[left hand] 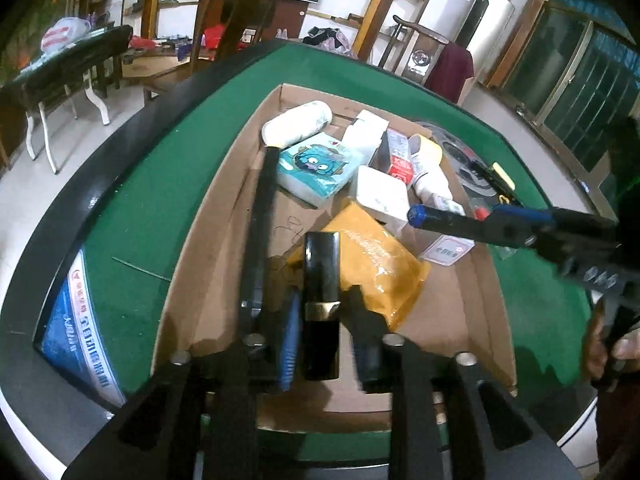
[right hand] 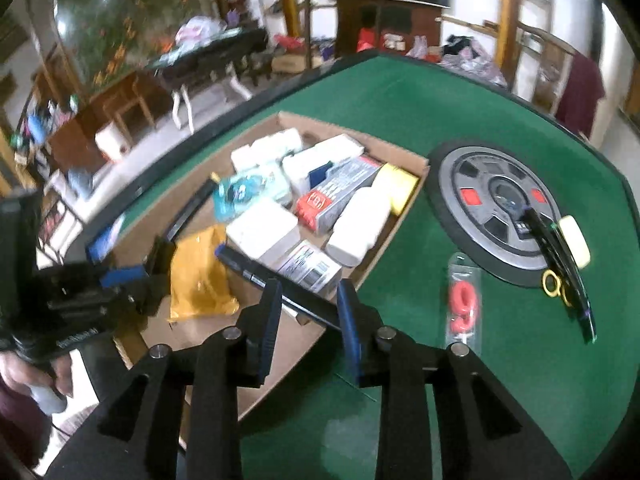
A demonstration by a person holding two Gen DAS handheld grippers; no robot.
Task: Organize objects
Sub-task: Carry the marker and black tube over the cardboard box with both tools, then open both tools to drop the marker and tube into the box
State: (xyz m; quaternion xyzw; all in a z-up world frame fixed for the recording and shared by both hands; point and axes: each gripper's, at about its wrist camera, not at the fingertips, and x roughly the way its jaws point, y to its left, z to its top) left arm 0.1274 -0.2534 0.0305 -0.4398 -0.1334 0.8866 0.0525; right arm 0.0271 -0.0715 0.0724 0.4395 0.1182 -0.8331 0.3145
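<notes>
An open cardboard box (left hand: 224,216) (right hand: 400,216) lies on the green table and holds several items, among them a yellow padded bag (left hand: 380,272) (right hand: 200,276). My left gripper (left hand: 324,294) hangs low over the box's near end. A black tube with a gold band (left hand: 320,280) stands between its blue pads with a thin gap on each side, so the gripper is open. My right gripper (right hand: 309,286) reaches in from the box's right side. A black pen with a blue cap (right hand: 256,276) (left hand: 444,220) lies slanted across its wide gap, not pinched.
In the box are a blue tissue pack (left hand: 316,168), white boxes, a red and grey carton (right hand: 340,192) and a long black-handled roller (left hand: 260,216). On the felt to the right lie a round disc (right hand: 496,216), yellow-handled scissors (right hand: 560,272) and a packet of red rings (right hand: 462,304).
</notes>
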